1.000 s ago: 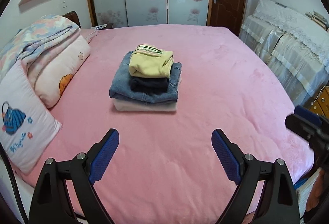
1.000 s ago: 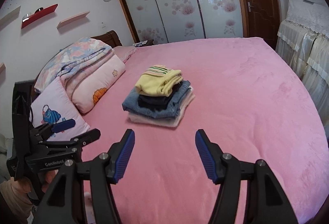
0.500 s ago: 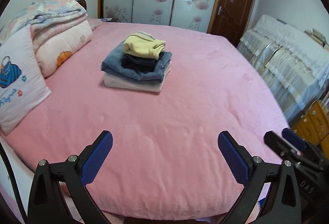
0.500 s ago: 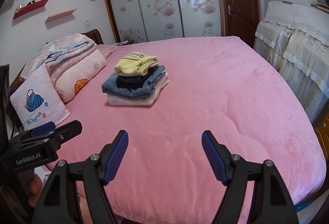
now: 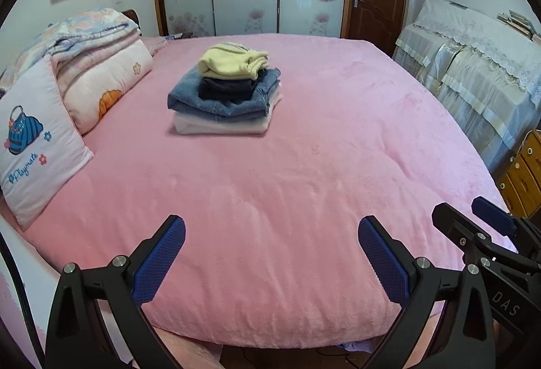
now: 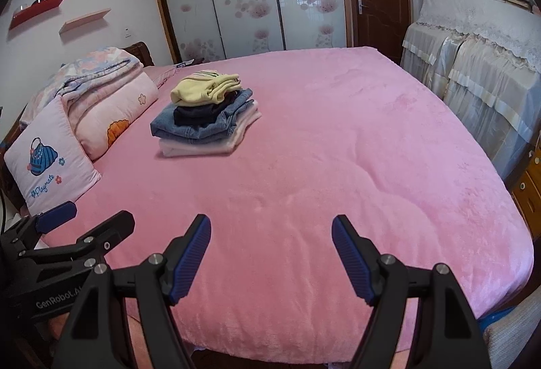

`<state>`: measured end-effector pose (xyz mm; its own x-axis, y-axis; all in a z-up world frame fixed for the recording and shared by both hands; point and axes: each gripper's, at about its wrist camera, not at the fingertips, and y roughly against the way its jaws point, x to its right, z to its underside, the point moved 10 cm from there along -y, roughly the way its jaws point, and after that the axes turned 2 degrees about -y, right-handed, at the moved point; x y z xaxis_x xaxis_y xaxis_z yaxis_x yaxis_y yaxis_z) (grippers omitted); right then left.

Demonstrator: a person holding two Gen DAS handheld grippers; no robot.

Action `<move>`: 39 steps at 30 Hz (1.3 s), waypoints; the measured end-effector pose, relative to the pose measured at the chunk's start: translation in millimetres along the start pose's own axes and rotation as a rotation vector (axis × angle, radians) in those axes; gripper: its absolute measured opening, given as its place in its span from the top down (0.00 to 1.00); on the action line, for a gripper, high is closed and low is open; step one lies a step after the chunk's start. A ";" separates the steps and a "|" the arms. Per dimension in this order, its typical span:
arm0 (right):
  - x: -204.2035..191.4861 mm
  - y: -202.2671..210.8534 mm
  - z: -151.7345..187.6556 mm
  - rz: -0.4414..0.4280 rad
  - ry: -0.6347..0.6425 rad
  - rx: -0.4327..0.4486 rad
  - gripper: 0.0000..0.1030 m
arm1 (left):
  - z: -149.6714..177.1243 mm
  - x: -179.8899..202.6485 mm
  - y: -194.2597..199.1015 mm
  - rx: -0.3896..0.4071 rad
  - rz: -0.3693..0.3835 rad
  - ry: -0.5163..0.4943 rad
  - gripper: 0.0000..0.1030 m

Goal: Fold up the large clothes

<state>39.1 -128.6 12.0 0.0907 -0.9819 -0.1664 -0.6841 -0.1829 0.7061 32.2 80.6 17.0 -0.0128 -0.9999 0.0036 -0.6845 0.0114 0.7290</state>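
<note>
The white bottom garment [image 5: 219, 127] lies mostly hidden under the jeans [image 5: 216, 100]; at three o'clock, the wooden drawers [image 5: 522, 173] are cut off by the edge.

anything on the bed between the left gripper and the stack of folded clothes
Only bare pink plush bedspread lies between the open left gripper and the stack of folded clothes, clearest in the left wrist view.

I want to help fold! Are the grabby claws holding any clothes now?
No. The left gripper and right gripper are both open and empty; the folded clothes pile sits untouched on the bed.
</note>
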 end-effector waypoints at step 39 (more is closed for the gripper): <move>6.3 -13.5 25.3 0.010 -0.023 -0.053 0.28 | 17.5 7.1 -19.1 -0.078 -0.006 -0.004 0.01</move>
<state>30.5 -131.1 -16.0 0.0669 -0.9823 -0.1752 -0.6451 -0.1765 0.7434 32.4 73.4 -8.9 -0.0117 -0.9999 -0.0033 -0.6259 0.0047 0.7799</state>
